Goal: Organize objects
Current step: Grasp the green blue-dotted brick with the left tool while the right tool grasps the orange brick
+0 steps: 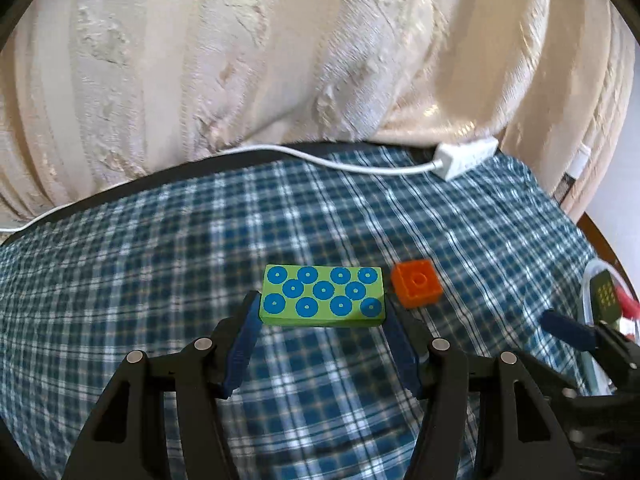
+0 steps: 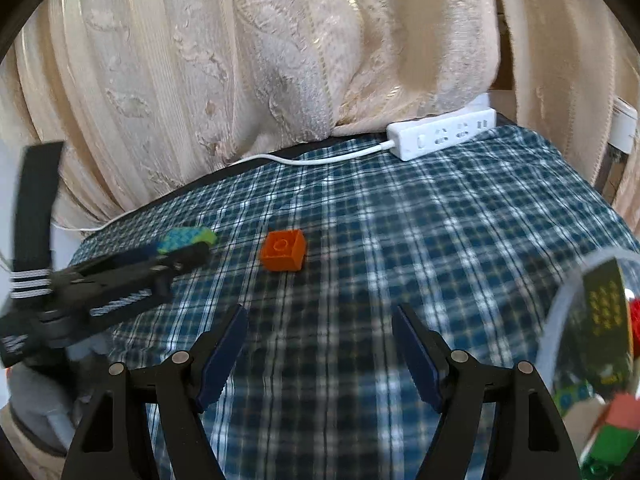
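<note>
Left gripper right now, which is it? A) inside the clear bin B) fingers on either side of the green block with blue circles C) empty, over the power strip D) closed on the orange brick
B: the left gripper has one finger at each end of the green block; the orange brick sits untouched beside it.

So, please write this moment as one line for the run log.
left tool: shut on green block | right tool: open, holds nothing | orange brick: on checked cloth
</note>
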The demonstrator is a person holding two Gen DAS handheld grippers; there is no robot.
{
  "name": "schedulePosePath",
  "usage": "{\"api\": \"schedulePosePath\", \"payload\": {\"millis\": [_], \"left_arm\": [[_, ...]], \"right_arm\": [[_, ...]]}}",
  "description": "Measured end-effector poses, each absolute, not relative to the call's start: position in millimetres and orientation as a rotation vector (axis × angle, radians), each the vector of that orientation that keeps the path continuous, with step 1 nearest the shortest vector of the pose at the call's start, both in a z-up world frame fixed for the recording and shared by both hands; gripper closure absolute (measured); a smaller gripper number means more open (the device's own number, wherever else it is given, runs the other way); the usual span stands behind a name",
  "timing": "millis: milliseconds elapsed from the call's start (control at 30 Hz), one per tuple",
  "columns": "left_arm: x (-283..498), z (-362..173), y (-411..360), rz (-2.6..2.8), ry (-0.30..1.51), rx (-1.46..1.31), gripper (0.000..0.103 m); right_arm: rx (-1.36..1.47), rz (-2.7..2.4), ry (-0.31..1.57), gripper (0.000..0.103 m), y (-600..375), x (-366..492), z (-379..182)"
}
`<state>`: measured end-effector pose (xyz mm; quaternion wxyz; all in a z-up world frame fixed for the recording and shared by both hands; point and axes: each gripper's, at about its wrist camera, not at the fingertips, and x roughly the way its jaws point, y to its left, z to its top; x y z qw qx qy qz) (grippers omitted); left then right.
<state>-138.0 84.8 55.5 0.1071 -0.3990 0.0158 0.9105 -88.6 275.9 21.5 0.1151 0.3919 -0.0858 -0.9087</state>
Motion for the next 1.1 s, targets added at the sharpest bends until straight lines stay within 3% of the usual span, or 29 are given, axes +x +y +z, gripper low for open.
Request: {"api": "schedulePosePath", "payload": {"millis": [333, 600, 933, 1100], "left_arm": [[-140, 72, 59, 2.745, -0.043, -1.159, 0.042], [-144, 69, 55, 2.739, -0.053, -1.187, 0.042], [-146, 65, 59, 2.728, -0.046, -1.209, 0.042], [-144, 66, 62, 2.717, -0.034, -1.202, 0.042]], "right_arm": [[1.199, -2.611, -0.132, 0.025, 233, -137, 9], [1.244, -2.607, -0.092, 0.038, 216, -164, -1], [1.272, -2.620, -0.061, 0.065, 213, -171, -8], [1.276, -2.618, -0.090, 0.068, 219, -164, -7]]}}
